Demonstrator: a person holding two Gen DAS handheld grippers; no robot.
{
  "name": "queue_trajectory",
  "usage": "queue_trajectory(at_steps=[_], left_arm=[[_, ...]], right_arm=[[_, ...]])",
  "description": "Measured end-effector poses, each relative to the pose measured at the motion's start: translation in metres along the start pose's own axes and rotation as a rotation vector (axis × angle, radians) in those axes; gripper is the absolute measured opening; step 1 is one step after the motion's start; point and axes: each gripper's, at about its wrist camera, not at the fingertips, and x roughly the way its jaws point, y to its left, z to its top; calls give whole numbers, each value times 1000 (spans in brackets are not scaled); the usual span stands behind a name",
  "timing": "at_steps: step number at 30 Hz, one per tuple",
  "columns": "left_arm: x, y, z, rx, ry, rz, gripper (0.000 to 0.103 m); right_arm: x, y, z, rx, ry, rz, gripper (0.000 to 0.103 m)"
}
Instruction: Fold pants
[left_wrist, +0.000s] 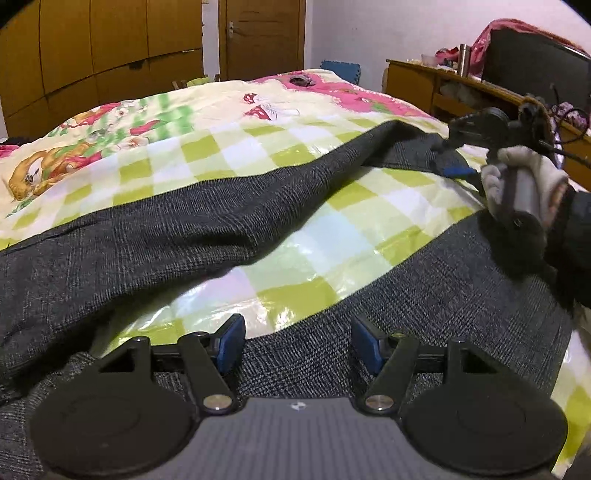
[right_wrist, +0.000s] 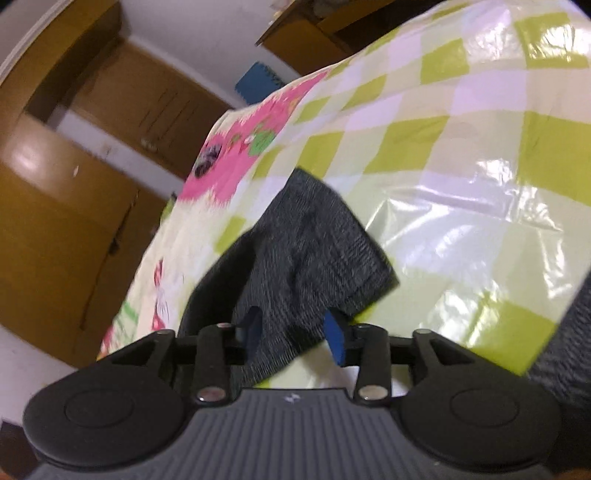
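In the left wrist view, the left gripper (left_wrist: 297, 341) is seen at the bottom centre of the frame, tilted downward over the waist end of the pants (left_wrist: 184, 229). Its blue pads (left_wrist: 231, 341) are spread well apart, and nothing is gripped between them; only grey cloth is seen lying beneath the gap.

At the right edge of the same view, the right gripper (left_wrist: 448, 160) is held in a hand in a pale glove (left_wrist: 524, 181) with a dark sleeve (left_wrist: 570, 240) behind it. The tool is pointed toward the left of the frame, at the far end of one trouser leg.

In the right wrist view, the right gripper (right_wrist: 295, 338) is rolled, so the room appears tilted. Its jaws are partly parted, and the hem of the trouser leg is seen lying between them; whether the pads press on the cloth cannot be told from the blurred picture.

The pants are spread on a bed covered with a shiny green-and-white checked sheet (left_wrist: 332, 236). In the left wrist view the two legs are splayed in a V: one is run from the lower left up toward the upper right, the other across the lower right. Bare sheet is shown between them.
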Motion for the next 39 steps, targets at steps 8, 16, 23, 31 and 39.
queue_trajectory(at_steps=[8, 16, 23, 31, 39], left_arm=[[-2, -2, 2, 9, -3, 13, 77], [4, -1, 4, 7, -9, 2, 78], [8, -3, 2, 3, 1, -3, 78], [8, -5, 2, 14, 0, 1, 78], [4, -4, 8, 37, -16, 13, 78]], right_arm=[[-5, -12, 2, 95, -11, -8, 15], [-13, -25, 3, 144, -75, -23, 24], [4, -7, 7, 115, -104, -10, 54], [7, -12, 22, 108, -56, 1, 9], [-39, -2, 52, 60, -123, 94, 6]])
